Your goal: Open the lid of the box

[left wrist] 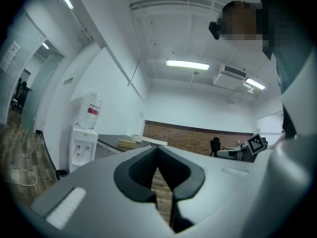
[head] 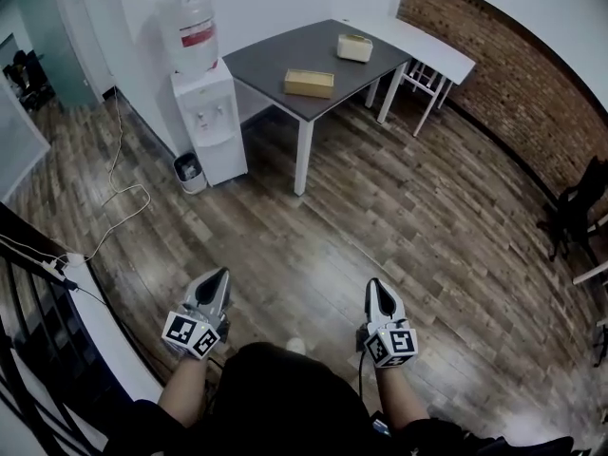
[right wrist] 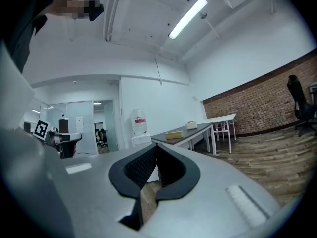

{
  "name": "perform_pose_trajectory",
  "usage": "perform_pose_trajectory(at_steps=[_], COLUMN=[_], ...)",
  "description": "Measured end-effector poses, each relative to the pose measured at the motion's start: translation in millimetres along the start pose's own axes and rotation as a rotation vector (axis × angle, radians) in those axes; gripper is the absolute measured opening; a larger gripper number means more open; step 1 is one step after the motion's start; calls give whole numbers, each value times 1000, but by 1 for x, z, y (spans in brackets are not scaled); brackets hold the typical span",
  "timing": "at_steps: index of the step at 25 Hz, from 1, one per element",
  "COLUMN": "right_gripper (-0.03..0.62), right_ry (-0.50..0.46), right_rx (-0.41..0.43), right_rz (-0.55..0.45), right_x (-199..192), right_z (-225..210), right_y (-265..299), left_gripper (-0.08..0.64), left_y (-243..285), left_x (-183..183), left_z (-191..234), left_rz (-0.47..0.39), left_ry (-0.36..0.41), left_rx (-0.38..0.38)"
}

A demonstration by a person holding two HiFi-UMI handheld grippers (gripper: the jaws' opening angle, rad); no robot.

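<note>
Brightly and evenly lit from ceiling strip lamps (left wrist: 187,64), cool white. Only faint, soft shadow under the counter (head: 285,50). Strongly bent by fisheye, darkened to black at the corners. Soft and blurred close up in both gripper views.

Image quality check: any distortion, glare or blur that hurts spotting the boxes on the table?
Head view: strong fisheye, brick wall bows; tan box and pale box on the dark table are small but sharp, evenly lit. Left gripper view: black vignette corners, ceiling light bright with little bloom, boxes tiny. Right gripper view: same vignette, long ceiling lamp bright, boxes small yet distinct.
</note>
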State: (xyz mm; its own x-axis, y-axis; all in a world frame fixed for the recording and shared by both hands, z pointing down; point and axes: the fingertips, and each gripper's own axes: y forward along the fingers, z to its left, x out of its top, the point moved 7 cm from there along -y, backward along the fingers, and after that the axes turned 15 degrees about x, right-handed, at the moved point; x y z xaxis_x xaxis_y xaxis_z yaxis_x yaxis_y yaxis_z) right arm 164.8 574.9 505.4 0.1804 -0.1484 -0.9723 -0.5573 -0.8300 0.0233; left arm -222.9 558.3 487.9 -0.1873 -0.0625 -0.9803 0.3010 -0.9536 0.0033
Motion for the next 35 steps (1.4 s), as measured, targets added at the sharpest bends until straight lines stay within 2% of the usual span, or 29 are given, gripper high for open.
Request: perform_pose_trajectory(at_steps=[6, 10, 16, 22, 31, 35], right_gripper=[3, 3, 3, 3, 3, 3], right_ry=[39, 53, 37, 6, -16, -38], right_rx=[11, 3, 16, 15, 11, 9], right_rz=[-7, 9, 26, 16, 6, 9], right_x=[0, -2, 4, 22, 42, 48], right_z=[-28, -40, -54, -77, -91, -96], right_y=[10, 20, 54, 106, 197, 232], left_gripper=[0, 0, 0, -2, -2, -2], left_y=[30, 46, 89, 159, 240, 267], left_x=[-3, -8, -11, -4, 18, 25], left_z=[-22, -21, 1, 20, 54, 70], left_rz=[23, 52, 50, 34, 38, 37], left_ry=[-63, -48, -30, -75, -32, -26], left_rx=[-5, -25, -14, -37, -200, -241])
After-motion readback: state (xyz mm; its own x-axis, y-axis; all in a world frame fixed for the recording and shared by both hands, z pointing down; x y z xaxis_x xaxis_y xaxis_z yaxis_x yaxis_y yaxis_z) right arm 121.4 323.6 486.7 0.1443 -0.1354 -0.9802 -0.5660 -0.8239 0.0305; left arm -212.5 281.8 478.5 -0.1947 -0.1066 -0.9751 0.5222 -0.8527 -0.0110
